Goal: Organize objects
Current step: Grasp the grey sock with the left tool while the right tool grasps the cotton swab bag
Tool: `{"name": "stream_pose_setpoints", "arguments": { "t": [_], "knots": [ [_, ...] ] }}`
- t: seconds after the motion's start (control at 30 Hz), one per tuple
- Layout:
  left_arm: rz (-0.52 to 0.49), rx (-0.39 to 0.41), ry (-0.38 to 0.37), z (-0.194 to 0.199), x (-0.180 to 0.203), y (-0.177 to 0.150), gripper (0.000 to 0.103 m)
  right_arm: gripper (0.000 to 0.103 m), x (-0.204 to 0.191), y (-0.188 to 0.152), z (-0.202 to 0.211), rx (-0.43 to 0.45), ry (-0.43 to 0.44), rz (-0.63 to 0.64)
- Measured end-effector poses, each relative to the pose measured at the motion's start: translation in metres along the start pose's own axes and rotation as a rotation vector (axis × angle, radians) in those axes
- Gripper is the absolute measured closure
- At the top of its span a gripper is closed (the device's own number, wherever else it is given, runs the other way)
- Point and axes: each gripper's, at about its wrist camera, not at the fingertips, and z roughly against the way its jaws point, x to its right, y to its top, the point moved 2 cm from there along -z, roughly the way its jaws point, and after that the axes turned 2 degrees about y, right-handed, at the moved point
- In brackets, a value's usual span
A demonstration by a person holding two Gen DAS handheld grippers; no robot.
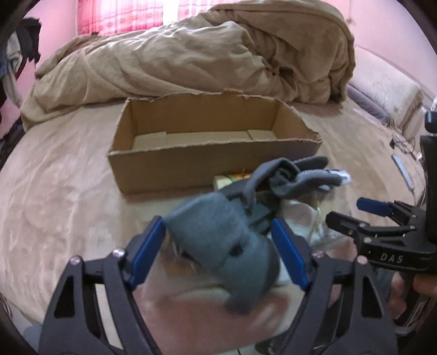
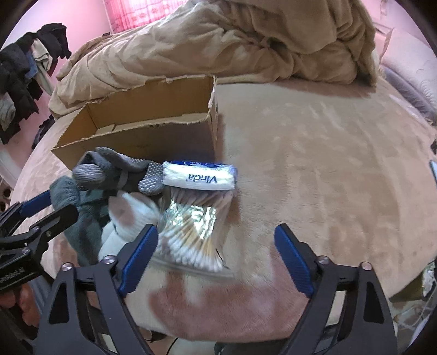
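Home bedroom, rumpled duvet (image 1: 191, 62) on bed (image 1: 54, 191), pink curtains (image 1: 123, 16)

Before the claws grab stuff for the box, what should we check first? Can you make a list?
1. Box open on top, with room inside: ok.
2. Left claw open around the grey sock: ok.
3. Left claw actually touching the sock: cannot tell, picture is blurry.
4. Right claw open: ok.
5. Bag of cotton swabs between the right claw's fingers: ok.
6. Tissue pack and grey glove clear of the claws: ok.
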Motion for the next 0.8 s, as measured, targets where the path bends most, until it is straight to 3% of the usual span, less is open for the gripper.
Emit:
{"name": "stream_pose_setpoints", "arguments": {
  "t": [0.07, 0.2, 0.27, 0.33, 0.53, 0.8],
  "knots": [
    [-0.017, -0.003, -0.001, -0.008, 0.003, 0.003, 0.024, 0.019, 0.001, 0.0, -0.009, -0.009, 0.019, -0.01],
    [-0.06, -0.008, 0.009, -0.018, 0.01, 0.001, 0.038, 0.022, 0.003, 0.001, -0.02, -0.01, 0.06, -0.033],
    [-0.063, -0.004, 0.004, -0.017, 0.013, 0.0, 0.044, 0.033, 0.002, 0.001, -0.026, -0.021, 0.103, -0.039],
    [-0.074, 0.006, -0.002, -0.014, 0.017, 0.0, 0.052, 0.055, -0.002, 0.001, -0.025, -0.016, 0.128, -0.026],
    [-0.036, 0.03, -0.024, 0.002, 0.015, 0.004, 0.068, 0.063, 0.001, 0.001, -0.011, -0.002, 0.112, -0.027],
    [0.021, 0.064, -0.032, 0.035, 0.008, 0.008, 0.072, 0.064, 0.006, 0.001, 0.02, 0.022, 0.103, -0.046]
  ]
}}
